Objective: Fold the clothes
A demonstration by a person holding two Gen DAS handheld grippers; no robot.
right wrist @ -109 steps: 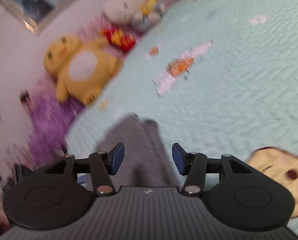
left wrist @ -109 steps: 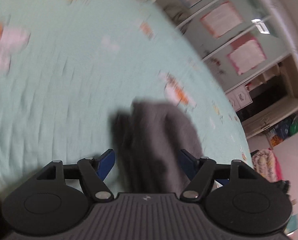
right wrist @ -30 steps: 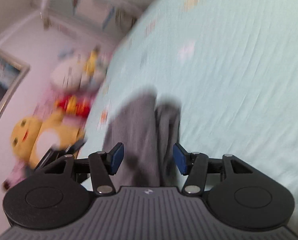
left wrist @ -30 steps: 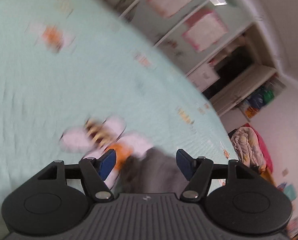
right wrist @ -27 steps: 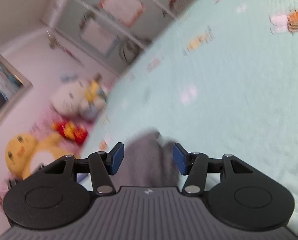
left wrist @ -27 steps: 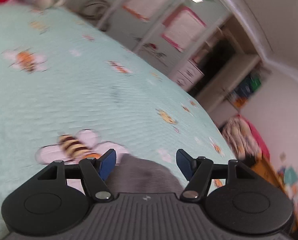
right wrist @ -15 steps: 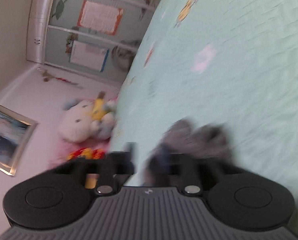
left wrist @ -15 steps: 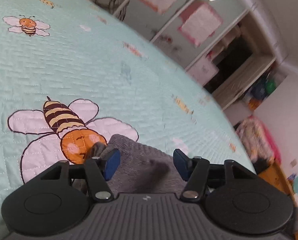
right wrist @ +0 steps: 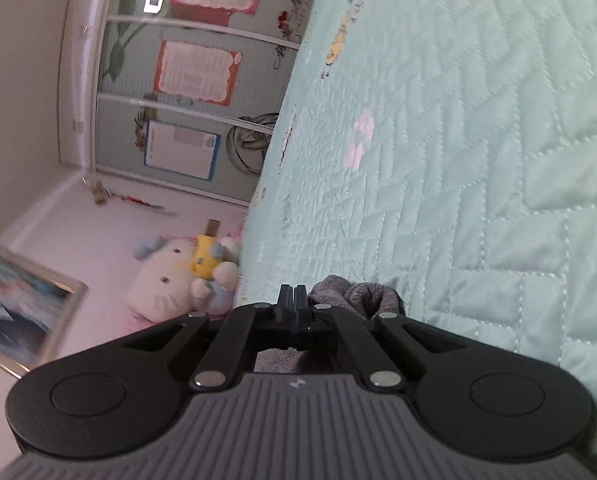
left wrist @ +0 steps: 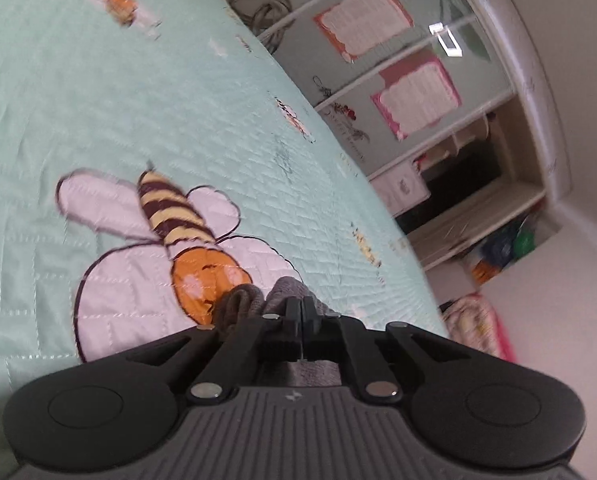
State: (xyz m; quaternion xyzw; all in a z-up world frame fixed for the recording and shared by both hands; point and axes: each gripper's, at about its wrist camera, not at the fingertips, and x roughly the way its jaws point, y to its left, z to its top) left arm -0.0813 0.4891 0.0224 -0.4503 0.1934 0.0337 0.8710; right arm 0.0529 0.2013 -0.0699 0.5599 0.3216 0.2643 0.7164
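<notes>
A grey knit garment [left wrist: 254,300] lies bunched on the mint quilted bedspread [left wrist: 98,100]. My left gripper [left wrist: 301,307] is shut on a fold of it, right at the printed bee [left wrist: 186,240]. In the right wrist view the same grey garment [right wrist: 362,298] bunches just past my right gripper [right wrist: 293,295], which is shut on its edge near the bed's side. Most of the garment is hidden under both grippers.
The bedspread [right wrist: 478,140] fills most of both views. A wardrobe with paper sheets on its doors [left wrist: 398,60] stands beyond the bed. Plush toys [right wrist: 186,276] lie on the floor by the bed's edge, below a framed picture [right wrist: 22,316].
Both grippers were open with the grey garment between their fingers; both have now closed on it. Both have moved close down to the bedspread.
</notes>
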